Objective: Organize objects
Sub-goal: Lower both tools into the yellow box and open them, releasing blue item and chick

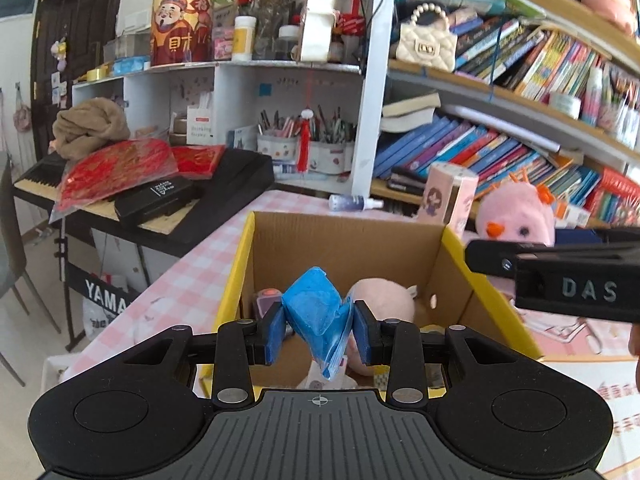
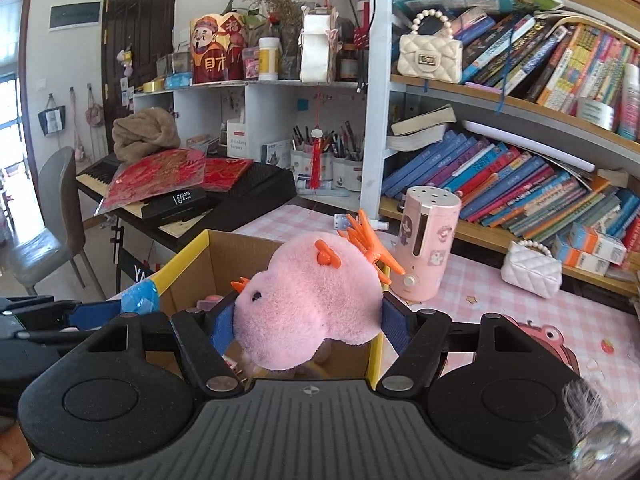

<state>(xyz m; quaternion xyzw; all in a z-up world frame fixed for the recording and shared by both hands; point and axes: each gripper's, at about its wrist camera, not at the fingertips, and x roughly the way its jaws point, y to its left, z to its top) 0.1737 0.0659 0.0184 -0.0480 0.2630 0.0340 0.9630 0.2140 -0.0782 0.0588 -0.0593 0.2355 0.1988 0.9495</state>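
My left gripper [image 1: 319,330] is shut on a crumpled blue plastic packet [image 1: 316,312] and holds it over the open cardboard box [image 1: 352,240] with yellow flaps. Inside the box lie a pink plush [image 1: 384,300] and a small purple item [image 1: 267,298]. My right gripper [image 2: 306,320] is shut on a fluffy pink plush toy [image 2: 308,300] with orange horns, held above the right flap of the same box [image 2: 240,248]. The left gripper and its blue packet [image 2: 136,298] show at the left edge of the right wrist view. The right gripper's finger [image 1: 560,264] crosses the left wrist view.
The box stands on a pink checked tablecloth [image 2: 500,280]. Behind it are a pink cylindrical dispenser [image 2: 428,240], a spray bottle [image 1: 352,202], a white quilted purse [image 2: 532,268] and full bookshelves [image 2: 520,176]. A black keyboard [image 1: 224,196] piled with red packets stands left, a grey chair [image 2: 48,232] beyond.
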